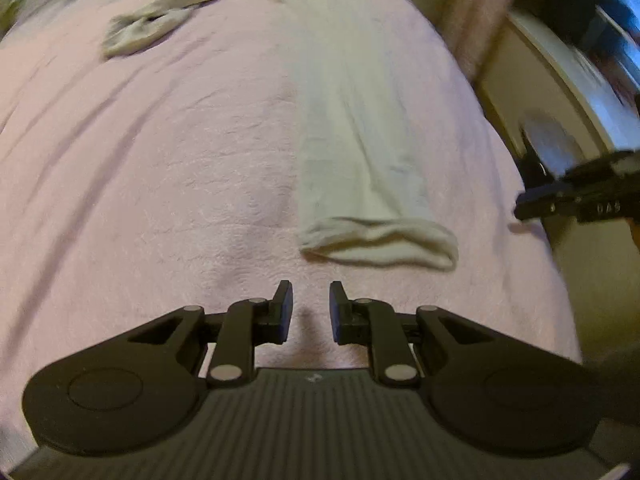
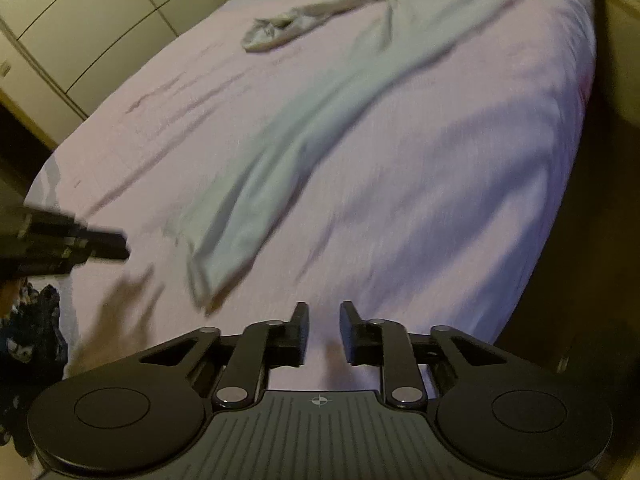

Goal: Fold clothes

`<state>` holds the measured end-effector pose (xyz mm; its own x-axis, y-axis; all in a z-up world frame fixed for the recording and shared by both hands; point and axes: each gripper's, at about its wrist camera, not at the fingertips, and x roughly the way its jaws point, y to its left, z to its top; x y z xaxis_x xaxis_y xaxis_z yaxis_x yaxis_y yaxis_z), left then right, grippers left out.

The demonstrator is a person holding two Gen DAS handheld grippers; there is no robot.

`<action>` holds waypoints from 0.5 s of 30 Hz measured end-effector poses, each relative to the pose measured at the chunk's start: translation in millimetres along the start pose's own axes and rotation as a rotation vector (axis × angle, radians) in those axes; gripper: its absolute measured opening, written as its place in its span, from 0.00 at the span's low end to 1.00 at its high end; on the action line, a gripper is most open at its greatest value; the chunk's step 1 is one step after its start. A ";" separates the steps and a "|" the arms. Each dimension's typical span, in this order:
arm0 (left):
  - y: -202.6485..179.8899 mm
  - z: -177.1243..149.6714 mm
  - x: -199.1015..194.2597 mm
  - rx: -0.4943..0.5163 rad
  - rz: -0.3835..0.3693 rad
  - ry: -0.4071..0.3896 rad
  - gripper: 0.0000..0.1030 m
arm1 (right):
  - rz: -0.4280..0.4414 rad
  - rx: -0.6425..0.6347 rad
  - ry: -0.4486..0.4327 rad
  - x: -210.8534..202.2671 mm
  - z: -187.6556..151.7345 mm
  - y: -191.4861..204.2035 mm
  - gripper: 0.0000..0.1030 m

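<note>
Pink bedsheet (image 1: pixel 160 160) covers the bed under both your grippers. A pale long-sleeved garment (image 1: pixel 360 140) lies stretched on it, one cuffed sleeve end near your left gripper (image 1: pixel 311 308), just beyond and to the right of its tips, the other sleeve crumpled at far left. Your left gripper is narrow and empty. Your right gripper (image 2: pixel 324 330) hovers beside that sleeve, narrow too, nothing between its fingers

The pale cream cloth garment (image 1: pixel 360 140) looks soft and matt, lying on a pink, slightly rough, wrinkled bed sheet (image 1: pixel 160 168).
</note>
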<state>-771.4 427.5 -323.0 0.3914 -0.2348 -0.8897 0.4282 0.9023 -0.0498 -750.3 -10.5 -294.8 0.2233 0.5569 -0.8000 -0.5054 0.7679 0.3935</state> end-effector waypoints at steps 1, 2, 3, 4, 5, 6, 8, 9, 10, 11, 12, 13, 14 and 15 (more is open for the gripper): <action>0.5 -1.2 2.1 0.048 -0.012 -0.001 0.16 | 0.008 0.020 -0.027 -0.9 -8.3 7.0 0.20; 2.9 -2.8 4.1 0.089 -0.027 -0.007 0.16 | 0.018 0.037 -0.054 1.5 -14.7 14.3 0.20; 6.6 -4.9 7.5 0.125 -0.029 -0.008 0.16 | 0.028 0.053 -0.080 4.3 -20.9 21.6 0.20; 10.6 -5.2 9.5 0.147 -0.028 -0.008 0.15 | 0.039 0.069 -0.107 7.1 -27.1 29.0 0.20; 14.7 -5.6 11.4 0.168 -0.027 -0.009 0.15 | 0.038 0.064 -0.136 11.7 -32.2 39.0 0.20; 18.2 -7.3 9.5 0.182 -0.039 -0.023 0.15 | 0.032 0.043 -0.153 15.0 -34.0 47.2 0.20; 25.9 -10.6 9.3 0.195 -0.073 -0.049 0.15 | 0.018 -0.001 -0.186 21.3 -36.7 63.2 0.20; 29.4 -11.3 10.1 0.196 -0.087 -0.053 0.15 | 0.022 -0.013 -0.199 23.0 -38.0 66.6 0.20; 33.2 -10.2 14.6 0.199 -0.099 -0.054 0.15 | 0.040 -0.018 -0.201 25.9 -37.4 67.8 0.20; 35.2 -9.6 16.6 0.207 -0.110 -0.058 0.15 | 0.058 -0.019 -0.206 30.3 -40.1 66.5 0.20; 37.2 -9.0 18.5 0.214 -0.120 -0.062 0.15 | 0.065 -0.028 -0.216 33.4 -40.6 66.6 0.20; 38.0 -7.9 19.0 0.223 -0.125 -0.068 0.15 | 0.070 -0.038 -0.226 36.4 -40.8 67.0 0.20; 39.4 -6.7 20.4 0.227 -0.129 -0.076 0.15 | 0.074 -0.048 -0.236 39.4 -40.9 67.4 0.20; 41.1 -6.3 20.6 0.226 -0.137 -0.082 0.15 | 0.083 -0.053 -0.241 41.6 -42.1 65.4 0.20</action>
<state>-750.9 462.1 -346.2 0.3783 -0.3859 -0.8414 0.6487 0.7590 -0.0565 -809.2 49.6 -321.4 0.3684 0.6817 -0.6321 -0.5721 0.7022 0.4239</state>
